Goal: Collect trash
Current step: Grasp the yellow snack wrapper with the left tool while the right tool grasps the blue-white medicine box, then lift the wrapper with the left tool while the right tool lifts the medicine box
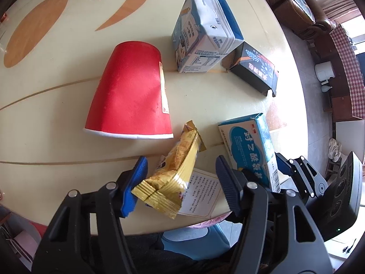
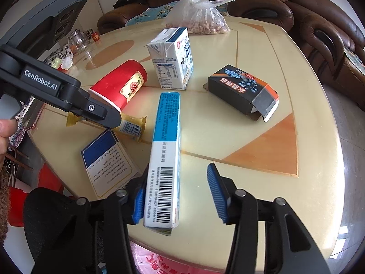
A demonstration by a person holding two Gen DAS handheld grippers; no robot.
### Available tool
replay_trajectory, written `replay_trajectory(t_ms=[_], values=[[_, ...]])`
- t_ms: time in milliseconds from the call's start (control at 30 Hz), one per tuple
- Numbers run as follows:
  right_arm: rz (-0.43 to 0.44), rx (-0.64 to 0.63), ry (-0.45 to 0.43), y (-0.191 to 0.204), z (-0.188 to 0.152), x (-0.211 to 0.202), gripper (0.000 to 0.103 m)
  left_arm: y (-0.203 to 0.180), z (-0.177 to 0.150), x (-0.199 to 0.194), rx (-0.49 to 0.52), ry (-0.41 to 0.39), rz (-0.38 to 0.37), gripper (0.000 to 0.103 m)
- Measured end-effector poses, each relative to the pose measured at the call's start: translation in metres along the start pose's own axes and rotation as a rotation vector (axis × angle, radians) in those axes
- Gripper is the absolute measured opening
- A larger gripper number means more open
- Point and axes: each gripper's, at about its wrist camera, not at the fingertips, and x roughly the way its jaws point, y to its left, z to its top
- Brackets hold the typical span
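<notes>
My left gripper (image 1: 180, 185) is open around a yellow snack wrapper (image 1: 173, 178) near the table's front edge; the wrapper also shows in the right wrist view (image 2: 131, 126). My right gripper (image 2: 176, 196) is open around a blue-and-white medicine box (image 2: 165, 157) standing on edge, its left pad touching the box; the box also shows in the left wrist view (image 1: 251, 150). A red paper cup (image 1: 130, 93) lies on its side. A milk carton (image 1: 203, 32) and a black box (image 1: 255, 70) stand farther back. A blue-and-white leaflet (image 2: 107, 162) lies flat.
The cream table (image 2: 262, 52) has orange inlays. A plastic bag of nuts (image 2: 200, 16) sits at the far edge, brown sofas (image 2: 319, 22) behind. A pink bag (image 2: 159, 260) hangs below the front edge. A glass jar (image 2: 77, 40) stands at the far left.
</notes>
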Motion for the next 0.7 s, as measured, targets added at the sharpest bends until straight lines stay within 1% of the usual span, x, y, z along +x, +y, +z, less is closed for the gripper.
replay_trajectory(t_ms=[67, 133, 333, 500, 600, 667, 700], values=[[-0.007, -0.008, 0.001, 0.001, 0.0, 0.0, 0.036, 0.0, -0.001, 0.0, -0.002, -0.001, 0.001, 0.052], [-0.016, -0.015, 0.001, 0.003, 0.0, 0.0, 0.034, 0.0, 0.0, 0.001, -0.009, 0.003, 0.002, 0.049], [-0.014, -0.02, -0.003, 0.003, -0.001, -0.001, 0.032, 0.006, 0.0, 0.003, -0.026, 0.011, -0.003, 0.048], [-0.017, -0.032, -0.007, 0.005, -0.003, -0.004, 0.025, 0.011, 0.003, 0.004, -0.039, 0.014, -0.003, 0.048], [-0.033, -0.047, -0.008, 0.007, -0.004, -0.004, 0.025, 0.012, 0.007, 0.007, -0.039, 0.014, 0.001, 0.048], [-0.04, -0.054, -0.008, 0.007, -0.004, -0.005, 0.025, 0.012, 0.007, 0.008, -0.043, 0.017, 0.007, 0.042], [-0.049, -0.057, -0.01, 0.007, -0.004, -0.005, 0.024, 0.012, 0.007, 0.009, -0.043, 0.021, 0.003, 0.041]])
